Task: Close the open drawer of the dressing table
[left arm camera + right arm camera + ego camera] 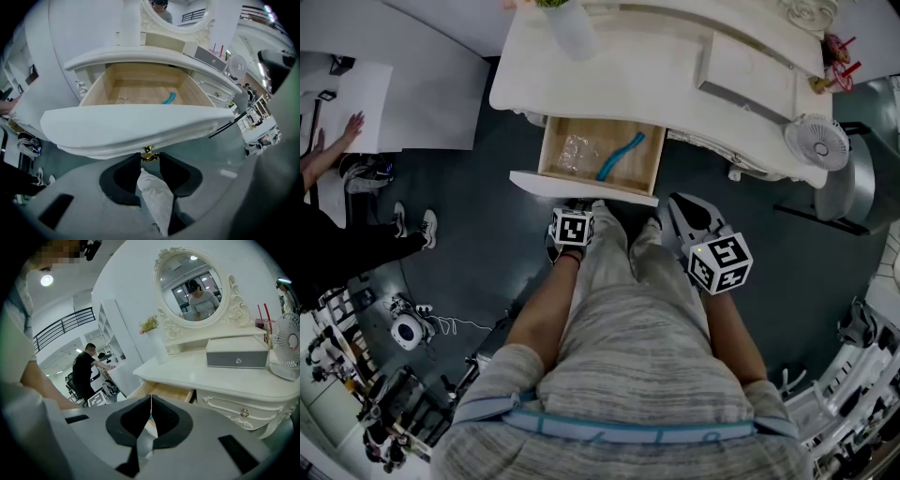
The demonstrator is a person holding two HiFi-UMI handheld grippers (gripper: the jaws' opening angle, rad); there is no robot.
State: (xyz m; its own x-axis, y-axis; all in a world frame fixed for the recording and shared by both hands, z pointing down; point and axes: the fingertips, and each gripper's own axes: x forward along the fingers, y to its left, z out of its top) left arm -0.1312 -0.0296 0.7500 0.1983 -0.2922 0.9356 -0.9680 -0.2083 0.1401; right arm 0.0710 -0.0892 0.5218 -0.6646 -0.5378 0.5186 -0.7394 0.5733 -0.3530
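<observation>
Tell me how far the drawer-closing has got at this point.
Done: the left gripper is at the gold knob on the drawer, jaws apparently closed on it. In hand: that grip; the right gripper is shut, empty and off the drawer. Left: the whole push, since the drawer stands pulled well out from the dressing table, its inside on show.

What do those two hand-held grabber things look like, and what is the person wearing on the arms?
Both the left gripper and right gripper are pale grey shells with black padded jaws. Each carries a white cube printed with black square markers. The person wears a short-sleeved, grey flecked top.
</observation>
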